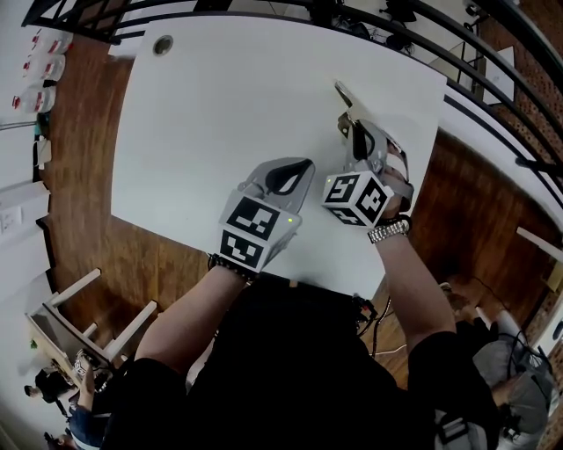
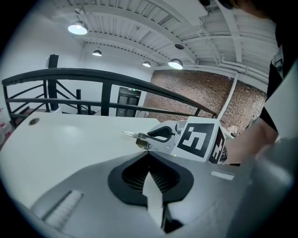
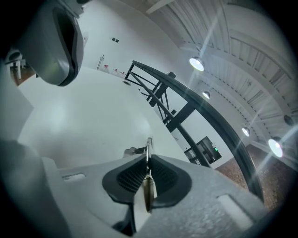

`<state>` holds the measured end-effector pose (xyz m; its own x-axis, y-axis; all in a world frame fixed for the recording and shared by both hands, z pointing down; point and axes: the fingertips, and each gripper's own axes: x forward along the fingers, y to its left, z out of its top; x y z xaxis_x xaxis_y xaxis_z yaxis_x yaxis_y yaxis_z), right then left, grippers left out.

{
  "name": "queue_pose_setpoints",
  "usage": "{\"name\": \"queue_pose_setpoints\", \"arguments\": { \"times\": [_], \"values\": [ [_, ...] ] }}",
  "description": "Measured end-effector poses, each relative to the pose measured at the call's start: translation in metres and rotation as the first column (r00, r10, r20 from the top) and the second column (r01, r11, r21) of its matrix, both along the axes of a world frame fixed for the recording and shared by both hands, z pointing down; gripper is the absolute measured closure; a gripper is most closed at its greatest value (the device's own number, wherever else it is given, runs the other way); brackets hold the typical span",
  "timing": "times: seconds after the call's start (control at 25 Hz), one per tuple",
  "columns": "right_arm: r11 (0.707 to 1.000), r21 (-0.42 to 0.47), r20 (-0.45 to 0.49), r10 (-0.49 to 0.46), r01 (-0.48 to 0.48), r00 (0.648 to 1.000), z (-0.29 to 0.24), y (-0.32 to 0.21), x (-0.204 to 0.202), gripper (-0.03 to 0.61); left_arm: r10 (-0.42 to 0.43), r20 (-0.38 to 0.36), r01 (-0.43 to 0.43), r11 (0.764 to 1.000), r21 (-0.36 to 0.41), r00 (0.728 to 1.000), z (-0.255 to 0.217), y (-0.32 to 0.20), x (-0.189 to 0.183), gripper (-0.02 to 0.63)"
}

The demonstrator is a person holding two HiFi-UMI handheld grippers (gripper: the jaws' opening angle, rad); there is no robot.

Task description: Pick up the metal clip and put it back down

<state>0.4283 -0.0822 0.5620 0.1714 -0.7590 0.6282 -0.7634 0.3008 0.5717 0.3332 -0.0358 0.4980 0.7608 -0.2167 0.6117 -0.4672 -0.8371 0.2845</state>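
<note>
The metal clip is a thin silver piece with a brass-coloured end, and it sticks out forward from my right gripper. That gripper is shut on it over the right part of the white table. In the right gripper view the clip stands edge-on between the ribbed pads. The left gripper view shows the clip low over the tabletop; whether it touches I cannot tell. My left gripper rests just left of the right one, shut with nothing in it.
A round grommet hole sits at the table's far left corner. A black railing runs behind the table's far edge. Wooden floor lies on both sides, with a pale wooden chair at lower left.
</note>
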Motion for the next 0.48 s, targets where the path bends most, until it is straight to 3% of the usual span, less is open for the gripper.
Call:
{"name": "queue_pose_setpoints", "arguments": {
  "times": [0.48],
  "values": [
    [0.998,0.059,0.045,0.024,-0.027,0.999,-0.035,0.007,-0.003,0.577,-0.032,-0.011,0.033,0.999,0.037,0.999,-0.019,0.003,-0.018,0.600]
  ]
}}
